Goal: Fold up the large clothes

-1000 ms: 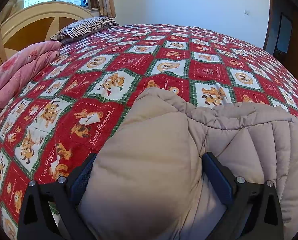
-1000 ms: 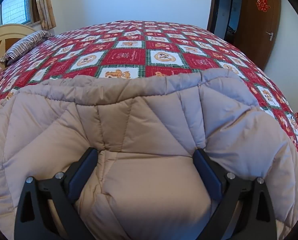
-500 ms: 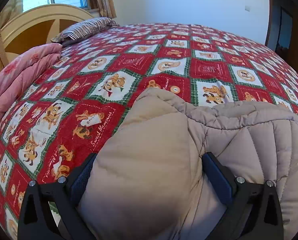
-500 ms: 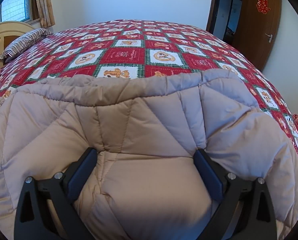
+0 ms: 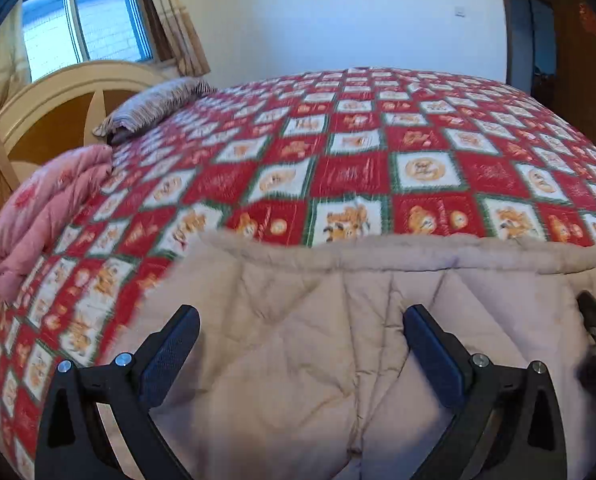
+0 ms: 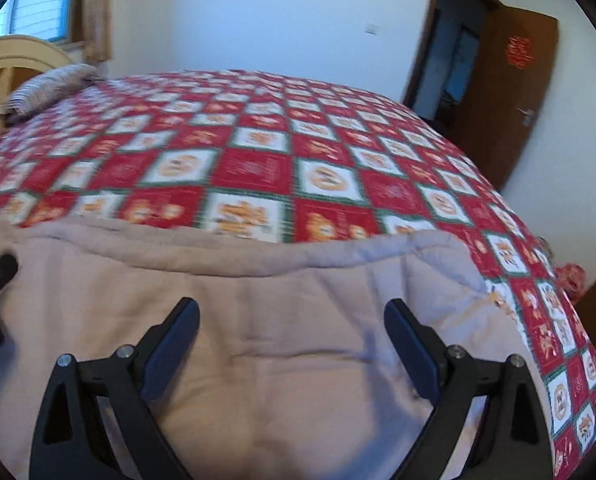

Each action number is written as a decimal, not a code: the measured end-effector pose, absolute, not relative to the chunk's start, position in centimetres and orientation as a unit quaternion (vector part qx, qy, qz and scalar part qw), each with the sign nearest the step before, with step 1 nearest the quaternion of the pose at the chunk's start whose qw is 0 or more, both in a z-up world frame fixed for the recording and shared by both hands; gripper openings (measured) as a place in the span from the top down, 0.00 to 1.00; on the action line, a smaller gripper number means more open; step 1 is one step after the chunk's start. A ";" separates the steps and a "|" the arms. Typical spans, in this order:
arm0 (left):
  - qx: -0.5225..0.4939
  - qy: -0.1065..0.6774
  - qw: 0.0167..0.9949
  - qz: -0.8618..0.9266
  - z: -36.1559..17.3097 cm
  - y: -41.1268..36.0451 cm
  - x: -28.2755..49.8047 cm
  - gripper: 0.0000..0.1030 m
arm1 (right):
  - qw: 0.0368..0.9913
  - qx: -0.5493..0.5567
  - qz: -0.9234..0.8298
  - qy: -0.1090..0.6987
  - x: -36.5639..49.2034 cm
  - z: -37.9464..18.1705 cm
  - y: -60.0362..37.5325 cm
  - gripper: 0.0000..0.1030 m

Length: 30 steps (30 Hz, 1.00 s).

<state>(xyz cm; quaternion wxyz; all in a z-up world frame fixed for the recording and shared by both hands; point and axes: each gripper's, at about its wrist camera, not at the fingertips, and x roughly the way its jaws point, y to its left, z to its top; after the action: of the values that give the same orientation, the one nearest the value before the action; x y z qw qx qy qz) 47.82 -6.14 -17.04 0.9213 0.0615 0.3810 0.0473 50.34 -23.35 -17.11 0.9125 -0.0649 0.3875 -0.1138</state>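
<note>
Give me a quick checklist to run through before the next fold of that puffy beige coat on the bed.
1. Coat lies on the quilt: ok.
2. Left hand-held gripper open, fingers wide apart above the coat: ok.
3. Right hand-held gripper open likewise: ok.
4. Far edge of the coat lies fairly straight: ok.
5. Quilt beyond the coat free for folding; pink blanket and striped pillow lie well off to the side: ok.
6. Sleeves tucked in: cannot tell.

A striped pillow (image 5: 157,106) and what looks like pink bedding (image 5: 45,216) lie on the patterned bedspread (image 5: 358,168).
</note>
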 end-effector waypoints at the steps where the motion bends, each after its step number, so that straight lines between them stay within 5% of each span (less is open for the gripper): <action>1: 0.040 0.379 0.924 0.039 -17.5 -5.7 47.9 0.01 | 0.912 -0.053 -0.100 0.395 50.5 -17.5 -24.0 0.08; 13: 0.036 0.409 0.912 0.015 -17.4 -6.1 48.0 0.01 | 0.909 -0.011 -0.057 0.412 50.6 -18.9 -25.6 0.04; 20: 0.047 0.276 0.959 -0.046 -9.6 0.4 40.4 0.01 | 0.945 -0.026 -0.027 0.324 40.9 -12.0 -27.0 0.03; 30: 0.019 0.341 0.938 0.059 -18.3 4.7 42.4 0.01 | 0.931 0.032 -0.102 0.349 39.2 -17.5 -33.3 0.05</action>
<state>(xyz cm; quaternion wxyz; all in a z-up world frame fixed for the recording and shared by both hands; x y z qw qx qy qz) 42.37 4.68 -18.29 0.9380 0.0189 0.3412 0.0588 39.22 -33.32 -17.53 0.9309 0.0322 0.3492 -0.1021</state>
